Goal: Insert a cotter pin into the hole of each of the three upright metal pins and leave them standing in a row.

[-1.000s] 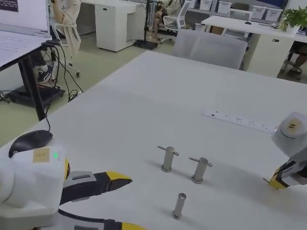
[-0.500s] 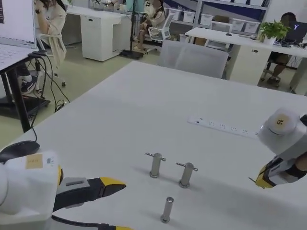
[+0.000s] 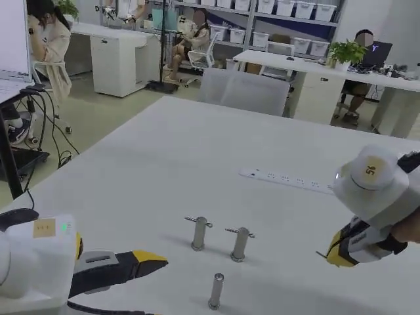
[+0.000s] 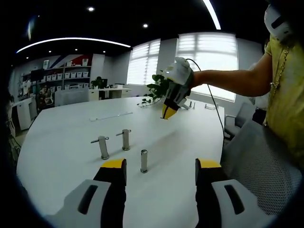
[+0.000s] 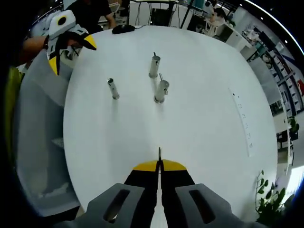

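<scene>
Item, change: your head view has tilted up over the last second, so more of the room shows and the pins sit lower in the frame. That is the camera moving, not the pins, whose grouping is as it was. Your right gripper (image 3: 330, 253) has drawn in from the right edge and now hangs at centre right, well apart from the group. Item, right tool: jaws pressed together on a cotter pin (image 5: 159, 153), its thin tip poking out ahead of the yellow tips in the right gripper view. Item, left gripper (image 4: 161, 165): jaws spread, holding nothing, lower left of the head view. Item, work: three metal pins upright near bottom centre. The rear left pin (image 3: 199, 234) and rear right pin (image 3: 239, 245) carry inserted cotter pins (image 3: 197, 222) through their tops; the front pin (image 3: 215, 291) is bare. Reading: two of three done; the held pin is likely meant for the front one, which also stands out of line with the other two. Item, surface: white table (image 3: 164, 157), with a power strip (image 3: 289, 179) beyond the pins and a mouse (image 3: 16, 217) at the left edge. Item, room: open office with desks, chairs, shelved bins, a potted plant (image 3: 344, 51) upper right, and seated people.
</scene>
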A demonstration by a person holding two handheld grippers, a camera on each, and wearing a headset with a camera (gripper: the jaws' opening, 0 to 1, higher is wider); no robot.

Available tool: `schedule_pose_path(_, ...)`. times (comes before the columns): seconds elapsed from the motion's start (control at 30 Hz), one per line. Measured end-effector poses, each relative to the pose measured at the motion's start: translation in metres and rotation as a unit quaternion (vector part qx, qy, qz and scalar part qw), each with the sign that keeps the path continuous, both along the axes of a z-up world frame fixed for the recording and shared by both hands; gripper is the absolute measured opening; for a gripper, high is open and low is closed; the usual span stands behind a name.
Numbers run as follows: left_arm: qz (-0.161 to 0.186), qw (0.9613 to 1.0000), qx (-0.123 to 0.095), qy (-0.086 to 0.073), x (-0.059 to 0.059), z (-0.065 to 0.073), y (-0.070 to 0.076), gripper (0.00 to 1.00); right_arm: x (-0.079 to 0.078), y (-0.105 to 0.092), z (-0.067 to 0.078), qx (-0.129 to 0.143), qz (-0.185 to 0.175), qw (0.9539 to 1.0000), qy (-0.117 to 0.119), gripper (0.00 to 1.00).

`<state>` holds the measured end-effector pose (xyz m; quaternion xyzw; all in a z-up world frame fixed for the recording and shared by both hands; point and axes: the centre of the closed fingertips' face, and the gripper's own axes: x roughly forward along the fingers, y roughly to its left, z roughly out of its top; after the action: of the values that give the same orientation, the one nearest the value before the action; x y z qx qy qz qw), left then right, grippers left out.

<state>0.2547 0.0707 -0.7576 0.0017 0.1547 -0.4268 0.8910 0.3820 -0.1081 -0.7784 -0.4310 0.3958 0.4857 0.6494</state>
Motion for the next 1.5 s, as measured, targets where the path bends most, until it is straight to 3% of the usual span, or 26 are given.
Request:
schedule_pose_path(0.23,-0.010,0.9999,0.000,0.000,-0.001,0.003,-0.004,0.57,-0.030,0.020,0.016,0.015,0.032,0.9993,-0.009,0.01)
schedule_pose_path(0.63,-0.055,0.9984,0.005,-0.011,0.005,0.017,-0.030,0.48,-0.065,0.055,0.028,0.032,0.079,0.9964,0.005,0.01)
schedule_pose_path(0.87,-0.076,0.9970,0.006,-0.017,0.012,0.022,-0.048,0.38,-0.077,0.066,0.030,0.030,0.099,0.9946,0.009,0.01)
schedule_pose_path(1.23,-0.099,0.9951,0.002,-0.008,0.019,0.022,-0.064,0.30,-0.095,0.081,0.030,0.032,0.127,0.9912,0.019,0.01)
schedule_pose_path(1.43,-0.117,0.9930,0.010,-0.006,0.020,0.020,-0.076,0.25,-0.099,0.088,0.032,0.033,0.141,0.9893,0.022,0.01)
schedule_pose_path(1.5,-0.122,0.9923,0.017,-0.012,0.021,0.020,-0.079,0.23,-0.102,0.091,0.032,0.031,0.147,0.9884,0.023,0.01)
